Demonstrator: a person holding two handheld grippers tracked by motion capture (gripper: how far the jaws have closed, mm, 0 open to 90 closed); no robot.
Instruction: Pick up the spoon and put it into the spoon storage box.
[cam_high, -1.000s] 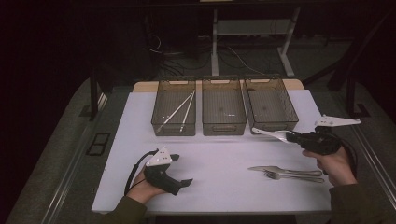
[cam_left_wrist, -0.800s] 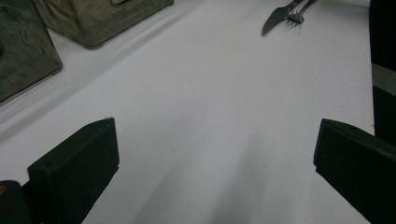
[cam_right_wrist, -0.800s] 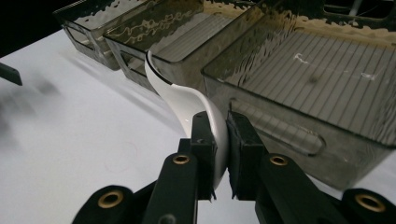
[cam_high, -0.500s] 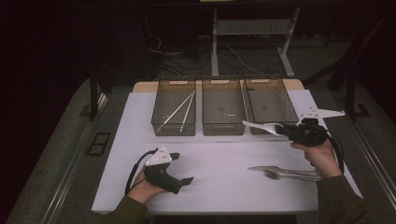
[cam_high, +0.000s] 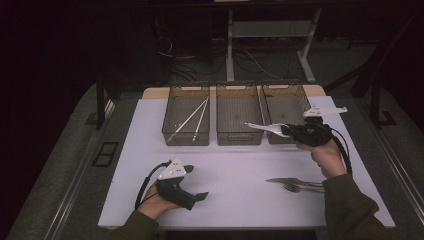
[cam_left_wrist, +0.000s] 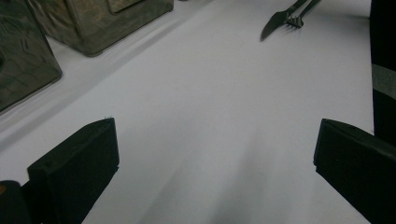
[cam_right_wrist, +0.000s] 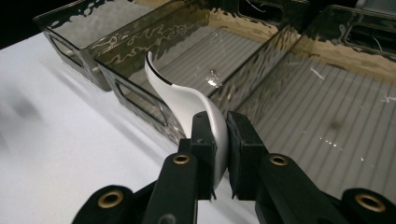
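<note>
The right tongs (cam_right_wrist: 220, 140) pinch a white spoon (cam_right_wrist: 184, 100) by its bowl, handle out ahead over the middle bin (cam_high: 239, 117), likely for sorting, while the left tongs (cam_left_wrist: 210, 158) rest open on the bench (cam_left_wrist: 210, 84)

A: Is any lettering, label, brand mark or number legible on the three bins (cam_high: 239, 121), the white table cover (cam_high: 240, 175) or either handheld tool?

B: None; every visible surface is plain, with nothing readable.
</note>
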